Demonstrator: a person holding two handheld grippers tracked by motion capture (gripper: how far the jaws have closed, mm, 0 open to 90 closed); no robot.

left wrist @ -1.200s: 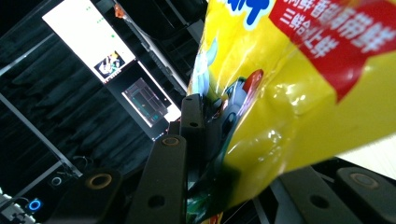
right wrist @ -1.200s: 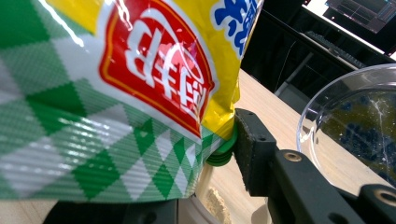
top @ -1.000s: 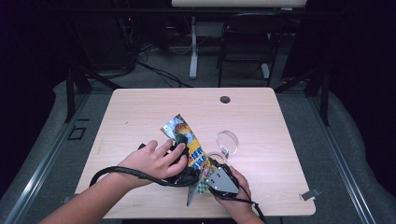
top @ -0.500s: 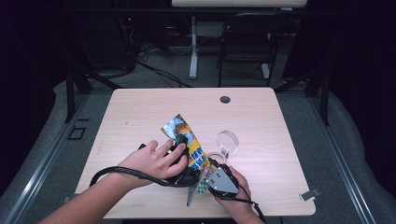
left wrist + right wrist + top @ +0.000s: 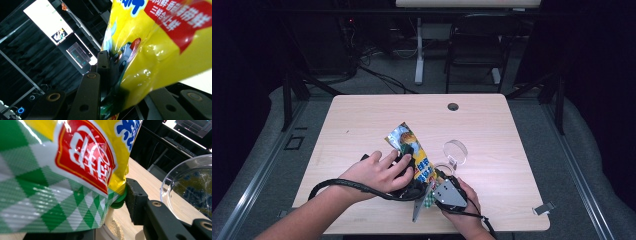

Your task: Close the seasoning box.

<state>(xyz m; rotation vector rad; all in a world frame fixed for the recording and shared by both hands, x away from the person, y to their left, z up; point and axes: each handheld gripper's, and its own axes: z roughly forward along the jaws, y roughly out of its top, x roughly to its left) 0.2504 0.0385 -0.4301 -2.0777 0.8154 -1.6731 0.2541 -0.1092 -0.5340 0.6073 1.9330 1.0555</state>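
Observation:
A yellow snack bag (image 5: 414,150) with a green-checked end lies tilted over the front middle of the table, held between both grippers. My left gripper (image 5: 408,189), under the person's left hand, is shut on the bag (image 5: 160,50), whose foil is squeezed between the black jaws (image 5: 117,97). My right gripper (image 5: 434,194), topped by its grey plate, grips the checked bottom corner of the bag (image 5: 75,170); one of its fingers (image 5: 135,197) presses on that corner and the other is hidden behind the bag. A clear bowl (image 5: 192,185) with crumbs stands just to the right.
A clear round dish (image 5: 455,151) rests on the wooden table (image 5: 512,130) right of the bag, with a second clear rim (image 5: 443,169) close to the right gripper. A dark grommet hole (image 5: 453,106) is at the back edge. A small clip (image 5: 543,208) lies at the front right corner.

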